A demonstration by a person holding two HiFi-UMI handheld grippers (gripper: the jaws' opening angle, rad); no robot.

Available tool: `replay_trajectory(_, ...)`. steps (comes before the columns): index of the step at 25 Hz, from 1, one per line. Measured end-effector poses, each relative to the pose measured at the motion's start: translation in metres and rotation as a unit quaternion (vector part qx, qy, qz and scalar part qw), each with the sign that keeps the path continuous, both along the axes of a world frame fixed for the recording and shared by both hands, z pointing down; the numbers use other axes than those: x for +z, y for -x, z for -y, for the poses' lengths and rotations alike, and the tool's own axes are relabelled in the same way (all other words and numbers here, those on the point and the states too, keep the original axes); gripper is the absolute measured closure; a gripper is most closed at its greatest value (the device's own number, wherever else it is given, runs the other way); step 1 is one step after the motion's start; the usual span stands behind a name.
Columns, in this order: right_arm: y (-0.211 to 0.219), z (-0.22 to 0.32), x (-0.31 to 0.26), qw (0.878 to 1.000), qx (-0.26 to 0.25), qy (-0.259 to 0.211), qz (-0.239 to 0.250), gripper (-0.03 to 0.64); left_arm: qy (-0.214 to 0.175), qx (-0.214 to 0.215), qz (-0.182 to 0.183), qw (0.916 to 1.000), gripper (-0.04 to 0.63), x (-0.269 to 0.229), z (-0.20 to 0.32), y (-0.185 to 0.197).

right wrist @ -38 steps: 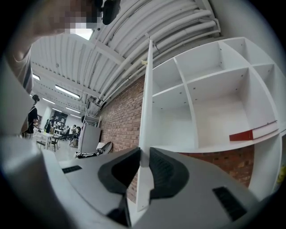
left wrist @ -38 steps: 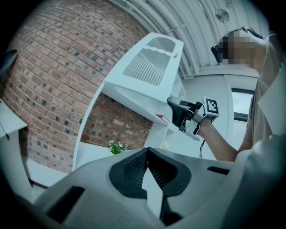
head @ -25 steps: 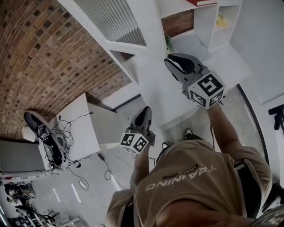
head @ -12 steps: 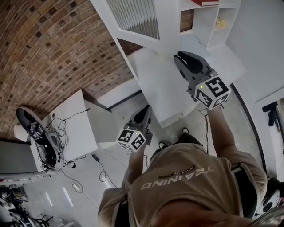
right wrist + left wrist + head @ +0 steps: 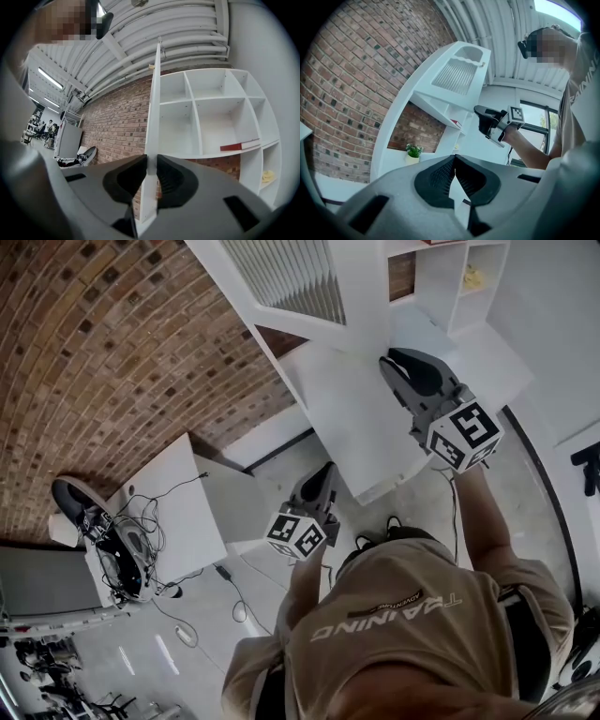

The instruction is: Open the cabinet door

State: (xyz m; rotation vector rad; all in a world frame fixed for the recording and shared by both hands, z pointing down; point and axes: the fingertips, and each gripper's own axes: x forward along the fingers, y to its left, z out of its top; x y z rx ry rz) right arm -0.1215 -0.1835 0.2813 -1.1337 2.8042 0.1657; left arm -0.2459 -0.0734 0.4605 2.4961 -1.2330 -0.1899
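Comparing with a second back, the door (image 5: 356, 423) sits further out from the shelves (image 5: 469, 287) in the head view. The right gripper (image 5: 401, 364) has ridden along with it, a bit more toward 3 o'clock. Over the last half second hardly anything shifts, so the swing looks paused or close to done.

What that means for the task, imo: the door is already well open. The right gripper view looks straight along its thin edge. The open compartments are laid bare at 2 o'clock of it, with a red book (image 5: 239, 146) lying on one shelf. Maybe there's a last bit of swing left, hard to say from here.

Jaws: the right ones are partway apart, only as wide as the panel is thick, and clamped on the door's free edge. Both pads press on the white board, which runs up between them toward 12 o'clock. So that's a real grip, not just a touch.

The left gripper (image 5: 322, 479) hangs at about 7 o'clock of the door in the head view and isn't touching it. Its jaws are together at the tips with nothing in them. Past them its view shows just the cabinet, a small plant (image 5: 413, 151) in a niche at 9 o'clock, and the other gripper up at 1 o'clock. It's taking no part in the pull as far as I can see.
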Motion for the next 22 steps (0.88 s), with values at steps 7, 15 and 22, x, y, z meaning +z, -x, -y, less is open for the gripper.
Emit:
replay_trajectory(7,0.003,-0.001,0.001,1.000,-0.024,-0.008,0.015,0.554,-0.001,-0.039,0.010,0.9992,0.588,-0.011,0.017,-0.001)
replay_trajectory(15,0.001,-0.003,-0.002,0.996,-0.078,-0.014,0.047,0.554,0.006,-0.078,0.031,0.9965,0.588,-0.009,0.028,-0.003)
replay_trajectory(22,0.002,-0.003,0.001,0.996,-0.076,-0.027,0.047,0.554,0.019,-0.089,0.017,0.9957,0.588,0.004,0.020,-0.006)
